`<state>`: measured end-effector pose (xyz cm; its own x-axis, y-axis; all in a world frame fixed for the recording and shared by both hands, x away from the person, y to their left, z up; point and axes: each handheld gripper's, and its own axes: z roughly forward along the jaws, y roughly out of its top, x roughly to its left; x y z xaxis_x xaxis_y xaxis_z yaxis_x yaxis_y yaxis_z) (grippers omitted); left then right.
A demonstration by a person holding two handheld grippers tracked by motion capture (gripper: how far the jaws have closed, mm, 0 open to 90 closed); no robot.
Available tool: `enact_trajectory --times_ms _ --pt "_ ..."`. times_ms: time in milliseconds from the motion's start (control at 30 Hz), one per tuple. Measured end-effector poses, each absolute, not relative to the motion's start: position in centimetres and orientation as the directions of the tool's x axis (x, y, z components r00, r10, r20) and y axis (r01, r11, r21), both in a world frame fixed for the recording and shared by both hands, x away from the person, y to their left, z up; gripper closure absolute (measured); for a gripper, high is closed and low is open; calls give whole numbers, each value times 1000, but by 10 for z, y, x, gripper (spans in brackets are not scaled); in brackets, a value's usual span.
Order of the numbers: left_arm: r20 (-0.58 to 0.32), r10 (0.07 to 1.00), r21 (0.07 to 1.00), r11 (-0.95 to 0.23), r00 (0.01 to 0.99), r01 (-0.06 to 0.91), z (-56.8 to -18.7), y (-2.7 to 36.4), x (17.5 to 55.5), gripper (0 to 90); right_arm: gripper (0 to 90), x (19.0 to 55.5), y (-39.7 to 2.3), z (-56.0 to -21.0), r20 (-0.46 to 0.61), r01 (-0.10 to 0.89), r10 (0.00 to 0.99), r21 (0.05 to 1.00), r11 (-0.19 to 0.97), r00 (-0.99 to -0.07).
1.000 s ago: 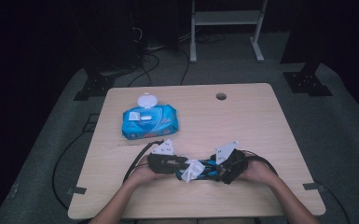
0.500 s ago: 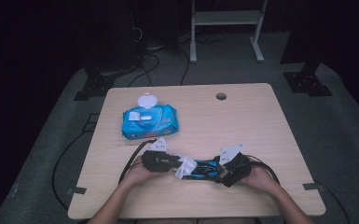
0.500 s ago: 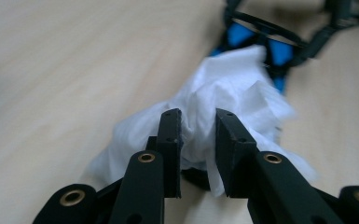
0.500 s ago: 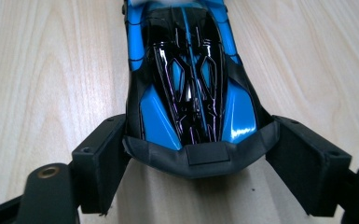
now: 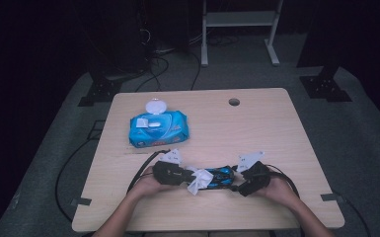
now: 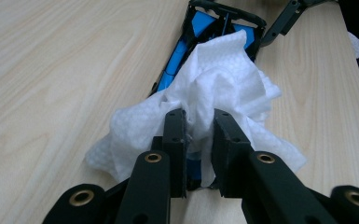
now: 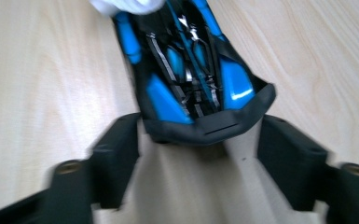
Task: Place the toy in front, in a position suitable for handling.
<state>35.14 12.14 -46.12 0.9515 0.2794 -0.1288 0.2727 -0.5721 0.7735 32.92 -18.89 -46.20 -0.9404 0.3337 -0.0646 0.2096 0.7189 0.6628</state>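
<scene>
Near the front edge of the counter [image 5: 276, 128]: blue and black toy car [image 5: 220, 176] lying between both claws, well apart from the blue wipes pack [image 5: 158, 129]. Left claw [image 6: 199, 122] clamped on a crumpled white wipe [image 6: 214, 88] pressed against the car's end. Right claw [image 7: 198, 140] just been closing, jaws wide at either side of the car's other end, not touching.

Light wood tabletop [image 5: 276, 148] with a round cable hole [image 5: 234, 102], grey carpeted floor [image 5: 365, 128] under it, white metal frame [image 5: 239, 19] behind, black stand bases [image 5: 325, 86], dim dark room
</scene>
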Motion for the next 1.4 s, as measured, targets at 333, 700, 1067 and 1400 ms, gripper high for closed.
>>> enact_trajectory --times_ms 333,700,1067,1400 --pt "-82 312 808 -536 947 247 -458 98 353 764 439 331 -190 -467 7 265 367 704 659 -930" --pt "-69 313 809 -539 947 236 -458 91 355 757 334 329 -187 -457 -15 268 431 764 587 -902" --pt "-115 317 817 -508 941 271 -462 102 359 758 286 335 -186 -466 33 305 417 735 606 -908" --pt "-108 310 811 -522 945 264 -459 93 359 759 184 357 -180 -471 -29 149 246 726 672 -969"
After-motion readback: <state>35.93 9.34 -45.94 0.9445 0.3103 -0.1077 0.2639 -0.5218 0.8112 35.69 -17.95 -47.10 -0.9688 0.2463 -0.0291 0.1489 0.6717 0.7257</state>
